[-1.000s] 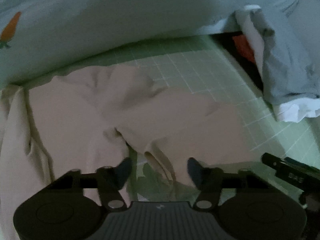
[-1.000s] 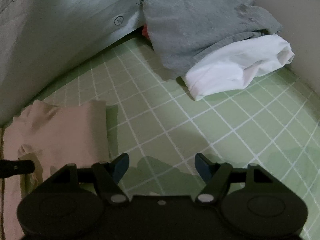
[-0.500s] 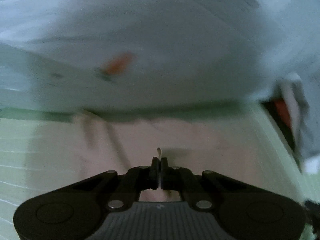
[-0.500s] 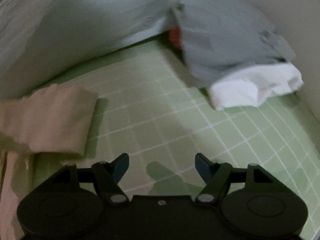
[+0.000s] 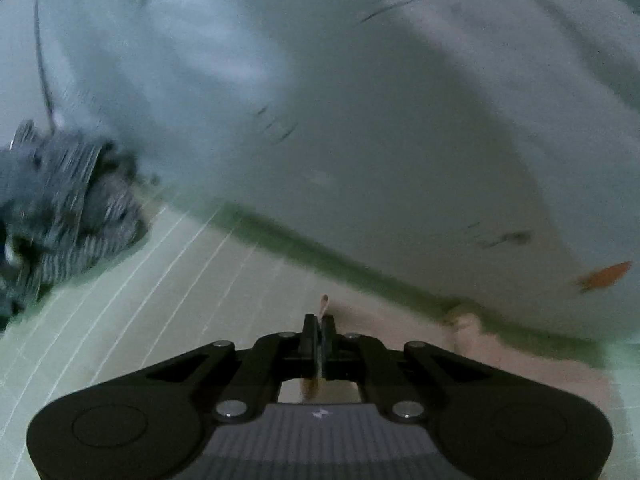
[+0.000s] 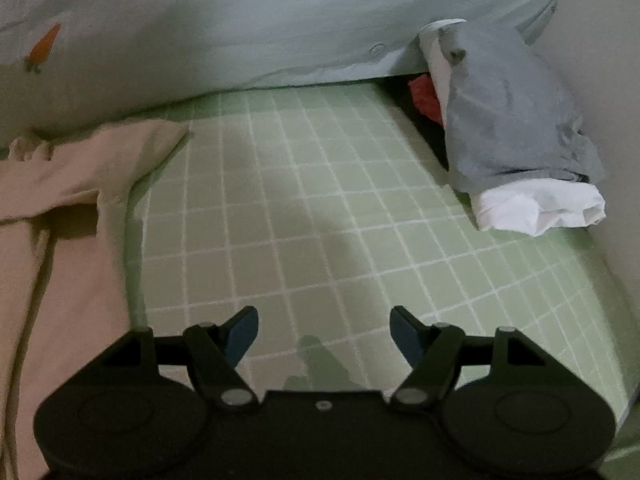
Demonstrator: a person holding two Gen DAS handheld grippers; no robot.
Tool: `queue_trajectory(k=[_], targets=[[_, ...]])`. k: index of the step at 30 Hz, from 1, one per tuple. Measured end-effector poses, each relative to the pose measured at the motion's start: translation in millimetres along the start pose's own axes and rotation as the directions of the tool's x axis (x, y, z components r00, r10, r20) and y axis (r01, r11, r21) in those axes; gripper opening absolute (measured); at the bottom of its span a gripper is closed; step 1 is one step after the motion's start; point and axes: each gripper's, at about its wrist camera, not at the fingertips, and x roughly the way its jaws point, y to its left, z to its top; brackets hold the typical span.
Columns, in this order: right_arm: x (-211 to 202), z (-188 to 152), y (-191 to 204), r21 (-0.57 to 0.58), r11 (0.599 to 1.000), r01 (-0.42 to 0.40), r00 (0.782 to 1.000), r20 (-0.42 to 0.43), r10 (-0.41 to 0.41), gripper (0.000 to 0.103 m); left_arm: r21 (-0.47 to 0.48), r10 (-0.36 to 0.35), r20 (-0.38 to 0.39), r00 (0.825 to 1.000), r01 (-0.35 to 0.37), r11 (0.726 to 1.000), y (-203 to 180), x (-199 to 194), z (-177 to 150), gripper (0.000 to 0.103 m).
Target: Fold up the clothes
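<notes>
Both handheld tools are matte black plastic. The left gripper [image 5: 319, 330] has a wide, rounded body with a shallow round disc moulded into each side, silver rivets at the linkage pivots, and a grey ribbed panel in the middle bearing a small pale mark. The right gripper [image 6: 324, 330] is built the same way, with angled black link arms, silver pivot pins and blue pads [image 6: 241, 331] on its fingers.
</notes>
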Motion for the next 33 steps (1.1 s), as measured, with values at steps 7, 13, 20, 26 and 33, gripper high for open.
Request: queue_trajectory(k=[7,13,20,26,33], targets=[[-19,-4,24,-0.021,1.0,0.002,0.999,0.033,-0.001,0.086,-0.022,-0.003,-0.104,0.995,0.001,1.0,20,1,-44,0.049],[-41,-10,21,-0.029,0.996,-0.083,0.992,0.096,0.085,0.103,0.028,-0.028,-0.122,0.992,0.032,0.999,-14,-55,-97,0.072],[-60,-26,9,-0.085,0.969,-0.231,0.962,0.126,0.24,0.103,0.095,-0.083,-0.177,0.981,0.101,0.99,-70,-107,-171,0.081],[-70,-42,-5,-0.116,0.948,-0.296,0.939,0.148,0.311,0.103,0.158,-0.072,-0.185,0.98,0.101,0.982,-102,-144,-214,0.09],[-60,-59,-19,-0.098,0.933,-0.347,0.927,0.111,0.357,0.103,0.141,-0.023,-0.188,0.982,0.05,0.989,-99,-168,-243,0.098]])
